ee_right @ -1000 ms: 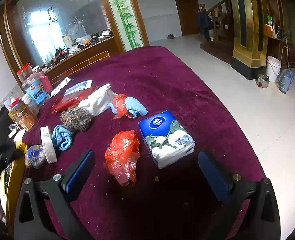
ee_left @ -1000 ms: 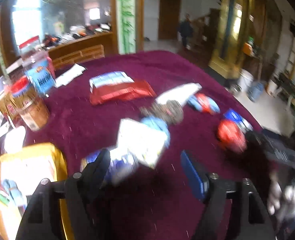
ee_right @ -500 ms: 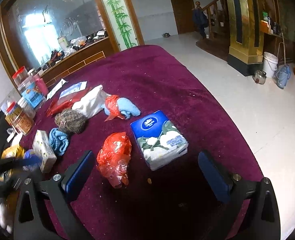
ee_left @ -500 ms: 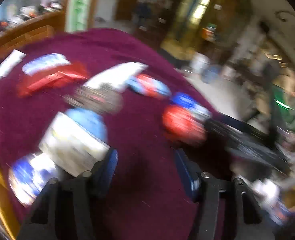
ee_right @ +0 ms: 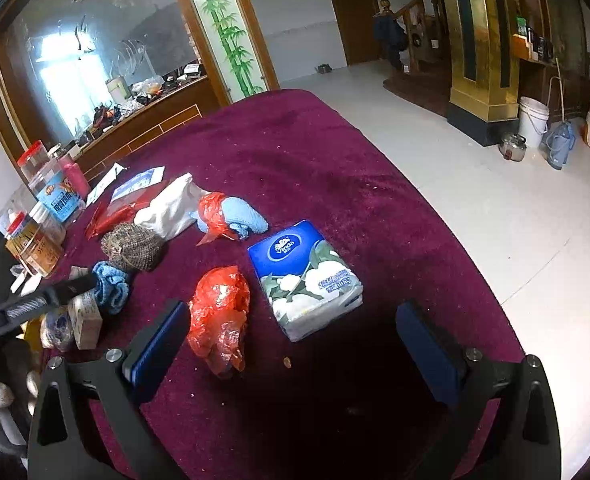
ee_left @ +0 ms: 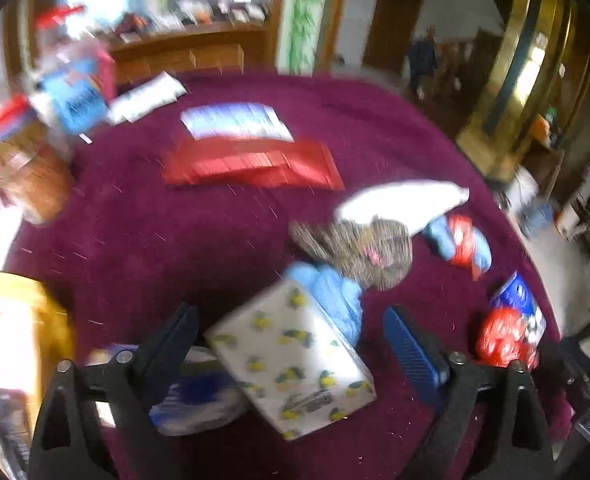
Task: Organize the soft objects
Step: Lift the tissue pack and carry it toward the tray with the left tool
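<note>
Hovering over the maroon table point(ee_right: 315, 152), left gripper point(ee_left: 291, 340) spread wide, lemon-print tissue pack point(ee_left: 291, 360) lying between its fingers, untouched as far as the blur shows. Right gripper point(ee_right: 295, 340) equally wide, holding nothing; blue tissue pack point(ee_right: 307, 276) and red plastic bag point(ee_right: 219, 312) just ahead.

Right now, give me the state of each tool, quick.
Left tool: open, around the lemon-print tissue pack, not gripping.
Right tool: open, empty.

Two tissue packs point(ee_right: 306, 278); three jars point(ee_right: 57, 196).
</note>
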`<state>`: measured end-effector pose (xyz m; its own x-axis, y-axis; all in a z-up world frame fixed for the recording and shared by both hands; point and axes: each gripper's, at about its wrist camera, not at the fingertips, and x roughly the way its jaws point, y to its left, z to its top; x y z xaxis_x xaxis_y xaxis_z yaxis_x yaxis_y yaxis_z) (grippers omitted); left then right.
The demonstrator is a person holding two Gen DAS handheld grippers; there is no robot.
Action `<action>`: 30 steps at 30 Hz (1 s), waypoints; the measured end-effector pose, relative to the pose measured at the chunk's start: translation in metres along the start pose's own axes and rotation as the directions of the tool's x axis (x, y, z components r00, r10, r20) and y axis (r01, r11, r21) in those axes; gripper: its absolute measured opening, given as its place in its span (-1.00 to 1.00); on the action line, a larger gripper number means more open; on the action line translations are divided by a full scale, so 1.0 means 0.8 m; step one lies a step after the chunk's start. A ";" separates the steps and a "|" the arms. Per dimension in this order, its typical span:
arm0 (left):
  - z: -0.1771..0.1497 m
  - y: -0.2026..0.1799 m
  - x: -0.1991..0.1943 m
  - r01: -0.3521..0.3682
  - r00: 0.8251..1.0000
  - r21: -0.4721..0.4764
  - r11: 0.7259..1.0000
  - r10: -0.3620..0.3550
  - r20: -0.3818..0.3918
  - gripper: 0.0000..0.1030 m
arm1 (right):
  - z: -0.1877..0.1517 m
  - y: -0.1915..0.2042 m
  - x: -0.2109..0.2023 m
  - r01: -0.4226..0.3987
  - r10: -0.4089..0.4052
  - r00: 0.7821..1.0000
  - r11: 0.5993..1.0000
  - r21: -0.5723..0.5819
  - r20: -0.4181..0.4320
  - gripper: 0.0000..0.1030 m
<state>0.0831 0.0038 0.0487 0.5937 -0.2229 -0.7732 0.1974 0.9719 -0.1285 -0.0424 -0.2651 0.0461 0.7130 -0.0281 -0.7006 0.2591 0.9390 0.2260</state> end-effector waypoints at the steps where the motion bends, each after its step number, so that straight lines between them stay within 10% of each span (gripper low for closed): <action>1: -0.001 -0.004 0.015 0.006 1.000 0.004 1.000 -0.005 -0.031 0.10 | 0.000 -0.001 0.000 0.000 0.000 1.000 1.000 0.003 0.000 0.99; 3: -0.007 -0.007 0.029 0.065 0.992 0.000 0.998 -0.064 -0.108 -0.59 | 0.001 -0.003 0.000 -0.007 0.007 1.000 1.000 0.011 -0.002 0.99; 6: -0.025 -0.015 0.019 0.239 0.955 -0.005 0.971 -0.235 -0.183 -0.59 | 0.001 -0.005 0.001 -0.016 0.016 1.000 1.000 0.022 -0.006 0.99; 10: -0.063 -0.050 -0.030 0.305 0.940 0.169 0.937 -0.268 -0.210 -0.44 | 0.002 -0.011 -0.003 -0.024 0.024 1.000 0.999 0.039 0.001 0.99; 13: -0.083 -0.067 -0.060 0.290 0.953 0.243 0.926 -0.256 -0.162 0.45 | 0.003 -0.016 -0.003 -0.023 0.024 1.000 0.998 0.056 -0.002 0.99; 15: -0.092 -0.069 -0.061 0.247 0.967 0.273 0.930 -0.218 -0.132 0.42 | 0.004 -0.022 -0.003 -0.026 0.026 1.000 0.997 0.075 -0.002 0.99; 17: -0.104 -0.078 -0.052 0.193 0.979 0.293 0.936 -0.167 -0.114 -0.57 | 0.004 -0.033 -0.006 -0.034 0.033 0.999 0.993 0.112 0.007 0.99; 23: -0.123 -0.071 -0.050 0.279 0.957 0.211 0.937 -0.253 -0.142 -0.58 | 0.006 -0.059 -0.012 -0.128 0.122 0.992 0.969 0.210 0.043 0.99; 30: -0.134 -0.022 -0.149 0.346 0.937 0.123 0.930 -0.349 -0.003 -0.57 | 0.004 0.012 -0.022 -0.193 0.193 0.980 0.981 -0.005 0.036 0.99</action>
<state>-0.0749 0.0215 0.0769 0.4848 -0.5475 -0.6821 0.4851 0.8172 -0.3111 -0.0504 -0.2571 0.0630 0.7729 0.1416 -0.6185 0.1128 0.9286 0.3536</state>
